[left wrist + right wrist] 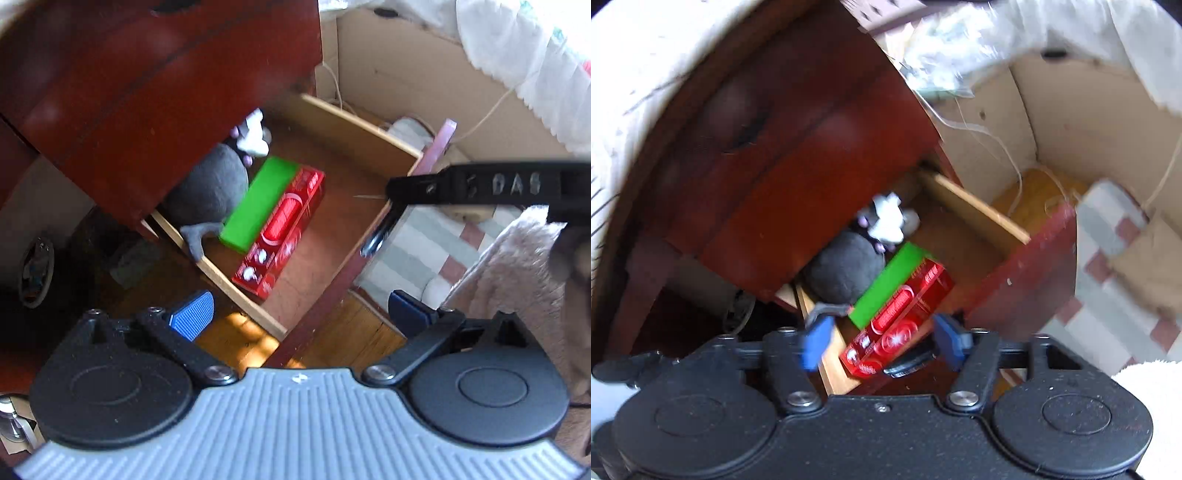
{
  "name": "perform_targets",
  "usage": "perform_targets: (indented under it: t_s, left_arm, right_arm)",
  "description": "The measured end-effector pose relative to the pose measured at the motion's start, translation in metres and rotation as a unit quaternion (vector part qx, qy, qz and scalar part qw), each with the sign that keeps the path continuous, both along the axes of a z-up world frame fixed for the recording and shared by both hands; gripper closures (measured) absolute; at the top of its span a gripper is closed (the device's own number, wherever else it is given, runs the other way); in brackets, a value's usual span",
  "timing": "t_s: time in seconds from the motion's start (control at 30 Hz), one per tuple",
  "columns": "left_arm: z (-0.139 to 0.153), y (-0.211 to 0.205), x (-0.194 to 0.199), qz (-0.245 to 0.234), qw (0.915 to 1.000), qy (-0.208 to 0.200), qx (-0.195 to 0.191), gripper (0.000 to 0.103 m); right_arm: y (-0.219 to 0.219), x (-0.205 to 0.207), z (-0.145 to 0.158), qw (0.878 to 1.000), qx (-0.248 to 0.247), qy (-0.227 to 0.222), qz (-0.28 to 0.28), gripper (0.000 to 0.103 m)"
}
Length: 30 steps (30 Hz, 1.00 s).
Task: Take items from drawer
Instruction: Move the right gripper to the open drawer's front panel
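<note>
The wooden drawer (pixel 354 129) is pulled out of a dark red cabinet (pixel 140 96). Inside lie a red box (pixel 288 229), a green box (pixel 262 199) leaning on it, and a grey and white plush toy (pixel 218 184) partly under the cabinet. My left gripper (pixel 301 314) is open and empty above the drawer's front. In the right wrist view the drawer (pixel 979 210) holds the same red box (pixel 901 321), green box (pixel 890 284) and plush toy (pixel 849 269). My right gripper (pixel 882 339) is open just above the red box. The right gripper's black arm (pixel 480 184) crosses the left view.
A cardboard box wall (pixel 424 85) stands behind the drawer. A striped cloth (pixel 417 254) lies to the right on the wooden floor (pixel 343 332). A white curtain (pixel 524 48) hangs at upper right. A cord (pixel 1004 147) runs down the cardboard.
</note>
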<state>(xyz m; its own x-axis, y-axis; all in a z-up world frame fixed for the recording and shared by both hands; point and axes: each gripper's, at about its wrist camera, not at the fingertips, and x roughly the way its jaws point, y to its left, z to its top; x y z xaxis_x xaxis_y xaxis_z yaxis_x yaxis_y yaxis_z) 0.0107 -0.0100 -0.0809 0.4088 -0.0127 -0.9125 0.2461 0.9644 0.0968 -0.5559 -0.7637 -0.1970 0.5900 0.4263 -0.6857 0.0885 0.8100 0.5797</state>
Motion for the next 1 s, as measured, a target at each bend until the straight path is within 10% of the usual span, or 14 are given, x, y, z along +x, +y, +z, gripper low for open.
perform_targets:
  t_s: [0.53,0.77,1.0]
  left_arm:
    - [-0.061,-0.018,0.019,-0.006,0.9984,0.039,0.041,0.003]
    - [-0.077,-0.008,0.024,0.024,0.9985,0.040,0.030,0.029]
    - [-0.085,0.002,0.022,0.045,0.9983,0.037,0.011,0.029]
  right_arm:
    - [-0.012,0.022,-0.043,0.999,0.014,0.030,-0.037,0.041]
    - [-0.016,0.034,-0.063,0.996,0.029,0.058,-0.066,0.033]
    - [-0.016,0.043,-0.083,0.991,0.015,0.090,-0.095,0.039]
